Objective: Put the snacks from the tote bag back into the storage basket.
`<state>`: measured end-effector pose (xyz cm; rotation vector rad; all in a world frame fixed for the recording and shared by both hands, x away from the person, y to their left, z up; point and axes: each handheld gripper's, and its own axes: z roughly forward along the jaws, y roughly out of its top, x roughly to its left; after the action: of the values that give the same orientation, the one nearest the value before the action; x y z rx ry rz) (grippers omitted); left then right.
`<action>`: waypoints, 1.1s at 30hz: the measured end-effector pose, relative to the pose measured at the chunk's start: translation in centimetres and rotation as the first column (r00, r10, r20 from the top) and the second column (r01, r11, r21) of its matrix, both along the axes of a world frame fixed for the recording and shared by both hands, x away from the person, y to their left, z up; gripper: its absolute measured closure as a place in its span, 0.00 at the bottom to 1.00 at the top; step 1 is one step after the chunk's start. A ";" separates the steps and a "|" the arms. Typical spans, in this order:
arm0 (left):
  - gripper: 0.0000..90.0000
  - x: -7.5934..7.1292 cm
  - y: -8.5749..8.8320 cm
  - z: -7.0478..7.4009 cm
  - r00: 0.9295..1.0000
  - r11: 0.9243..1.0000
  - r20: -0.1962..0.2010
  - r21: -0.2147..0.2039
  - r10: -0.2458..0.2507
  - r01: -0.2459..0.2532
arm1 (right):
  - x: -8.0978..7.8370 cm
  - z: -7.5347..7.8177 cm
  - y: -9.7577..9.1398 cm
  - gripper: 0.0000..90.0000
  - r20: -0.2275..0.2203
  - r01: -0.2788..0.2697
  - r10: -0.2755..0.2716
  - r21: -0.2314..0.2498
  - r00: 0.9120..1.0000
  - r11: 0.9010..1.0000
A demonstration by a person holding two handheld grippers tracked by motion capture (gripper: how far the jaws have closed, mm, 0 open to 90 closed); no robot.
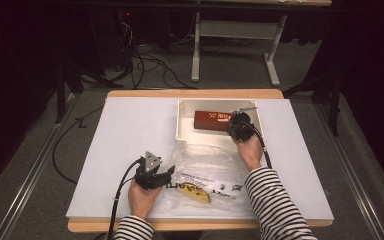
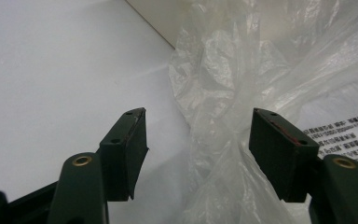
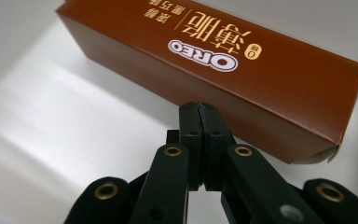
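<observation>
My right gripper (image 3: 199,108), jaws pressed together w/ nothing between, tips at the long brown cardboard Oreo box (image 3: 223,60) in the shallow white tray (image 1: 184,126). My left gripper (image 2: 198,140), jaws apart, straddles the crumpled clear plastic bag (image 2: 233,79) w/o pinching it.

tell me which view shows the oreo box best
The right gripper view: the brown Oreo box lies close in front of the shut right gripper, its white logo readable. The high view shows it small, lying in the white tray, partly behind that gripper. The left gripper view faces the clear plastic bag instead.
</observation>
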<state>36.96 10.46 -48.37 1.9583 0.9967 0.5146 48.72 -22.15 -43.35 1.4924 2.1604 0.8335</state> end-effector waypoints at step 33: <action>0.43 -0.2 0.3 0.1 1.000 0.999 0.001 -0.040 -0.009 0.009 | -6.4 2.8 -2.1 0.76 0.149 -0.205 0.187 0.114 0.971 0.972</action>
<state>36.81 10.76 -48.31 1.9262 0.9899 0.4876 42.27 -24.23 -40.55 1.2502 2.2118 1.1287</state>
